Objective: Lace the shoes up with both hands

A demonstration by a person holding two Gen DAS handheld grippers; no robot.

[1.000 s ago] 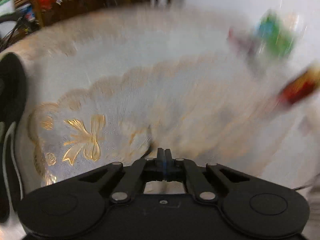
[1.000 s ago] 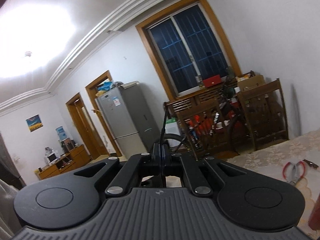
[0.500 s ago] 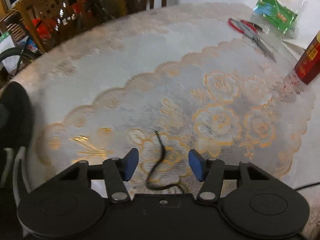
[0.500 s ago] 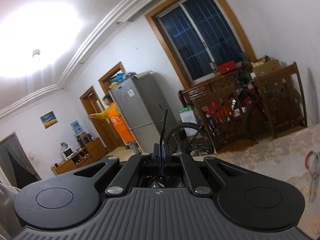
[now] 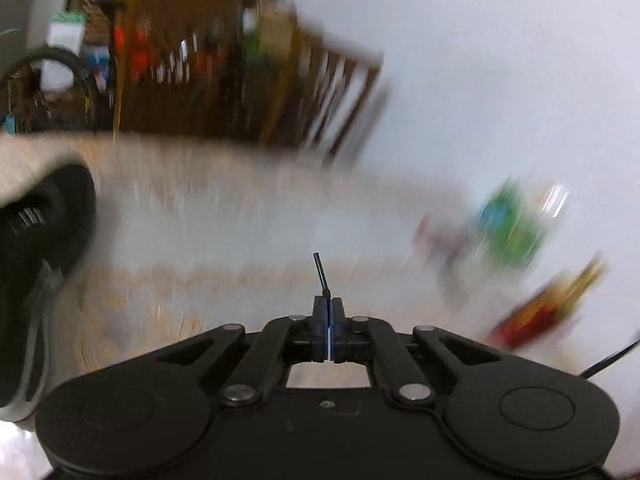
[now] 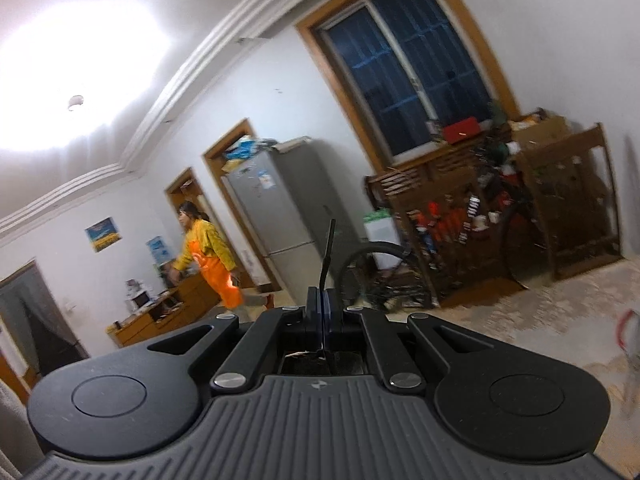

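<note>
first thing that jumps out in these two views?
Both grippers, left and right, are shut with a black lace end sticking up from each. A black shoe sits at the blurred left view's left edge; a person in an orange apron walks by the fridge.
</note>
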